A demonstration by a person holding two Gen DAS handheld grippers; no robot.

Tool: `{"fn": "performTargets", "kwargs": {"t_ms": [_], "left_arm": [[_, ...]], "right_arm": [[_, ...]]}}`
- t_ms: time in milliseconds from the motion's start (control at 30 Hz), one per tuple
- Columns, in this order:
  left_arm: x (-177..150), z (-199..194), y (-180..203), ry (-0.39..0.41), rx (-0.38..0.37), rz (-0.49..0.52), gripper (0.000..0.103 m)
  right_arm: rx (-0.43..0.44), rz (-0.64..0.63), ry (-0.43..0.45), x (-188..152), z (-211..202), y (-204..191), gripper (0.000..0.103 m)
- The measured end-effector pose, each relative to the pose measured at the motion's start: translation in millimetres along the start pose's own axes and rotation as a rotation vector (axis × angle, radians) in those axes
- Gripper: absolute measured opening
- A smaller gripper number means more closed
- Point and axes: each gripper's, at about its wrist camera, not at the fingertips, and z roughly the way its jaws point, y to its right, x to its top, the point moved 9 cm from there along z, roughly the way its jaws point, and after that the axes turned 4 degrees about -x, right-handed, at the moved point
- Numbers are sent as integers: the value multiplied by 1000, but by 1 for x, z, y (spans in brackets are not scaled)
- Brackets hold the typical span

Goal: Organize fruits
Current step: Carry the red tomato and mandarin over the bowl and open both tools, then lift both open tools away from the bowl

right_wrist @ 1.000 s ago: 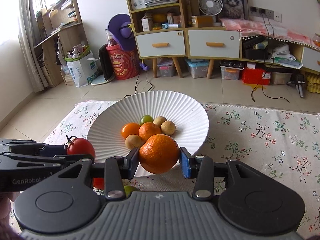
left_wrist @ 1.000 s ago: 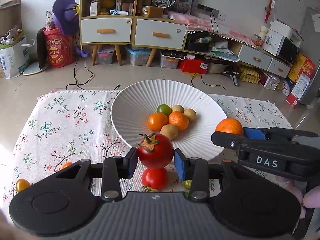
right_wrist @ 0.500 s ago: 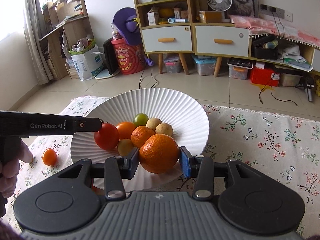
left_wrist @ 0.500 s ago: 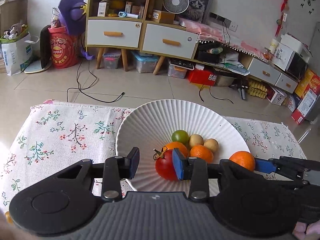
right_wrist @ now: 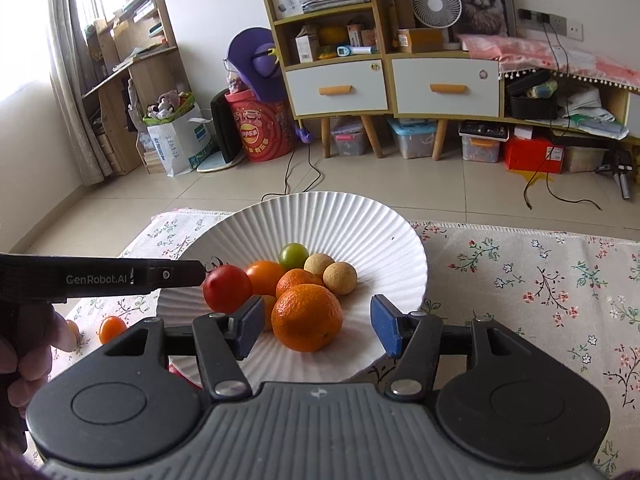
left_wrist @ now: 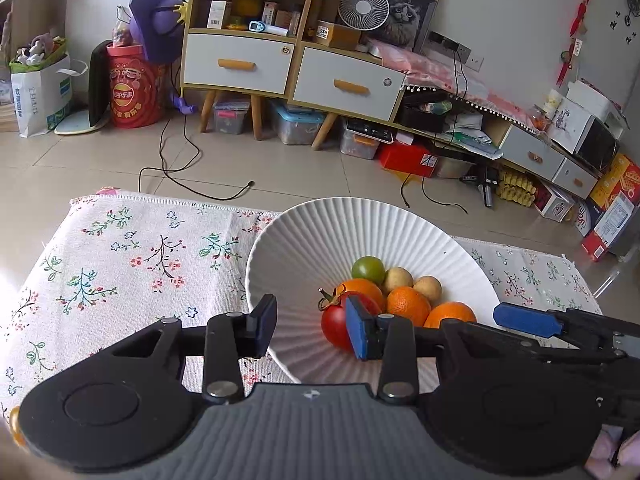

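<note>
Each gripper is built of black plastic, with a grey ribbed housing at the near edge marked by a small white emblem. Two round black discs are set at either side of the housing. On the left gripper (left_wrist: 310,330) and the right gripper (right_wrist: 316,326), the fingers are pivoted on silver screws and tipped with blue pads (right_wrist: 385,330). White lettering "GenRobot.AI" is printed along the side of the left gripper's arm. A pink sleeve (left_wrist: 612,454) is seen at the edge.

- A lived-in home, likely a living room
- Tiled floor (right_wrist: 400,184) with wooden drawer cabinets (right_wrist: 384,84) stacked with papers
- A small fan (right_wrist: 436,4), a framed cat picture (right_wrist: 480,0)
- Storage boxes (right_wrist: 412,140) and a floral tablecloth (right_wrist: 540,280)
</note>
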Motion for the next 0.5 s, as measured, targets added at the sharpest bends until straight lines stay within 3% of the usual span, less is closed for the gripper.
{"fn": "performTargets", "kwargs": {"t_ms": [500], "left_arm": [[-21, -39, -6, -6, 30, -11, 57]], "right_arm": [[-38, 80, 4, -2, -28, 5, 71]]}}
